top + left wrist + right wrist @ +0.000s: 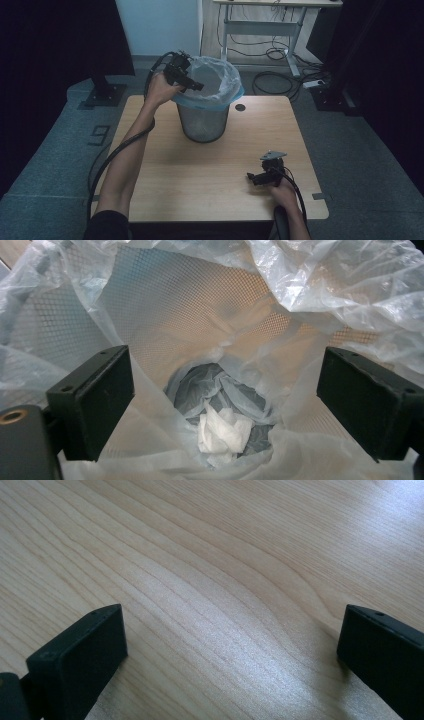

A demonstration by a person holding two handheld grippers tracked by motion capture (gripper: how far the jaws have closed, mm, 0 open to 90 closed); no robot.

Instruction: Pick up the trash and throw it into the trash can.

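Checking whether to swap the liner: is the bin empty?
Not empty: a crumpled white tissue lies at the bottom of the bin's plastic liner, below the open left gripper.

One counter (210, 170) is seen, with one mesh bin (204, 122) stood on it and one clear plastic liner (220, 75) fitted in the bin. One crumpled white tissue (222, 432) is counted at the liner's bottom. Two hand-held grippers are counted: one at upper left (195, 86), one at lower right (251, 177).
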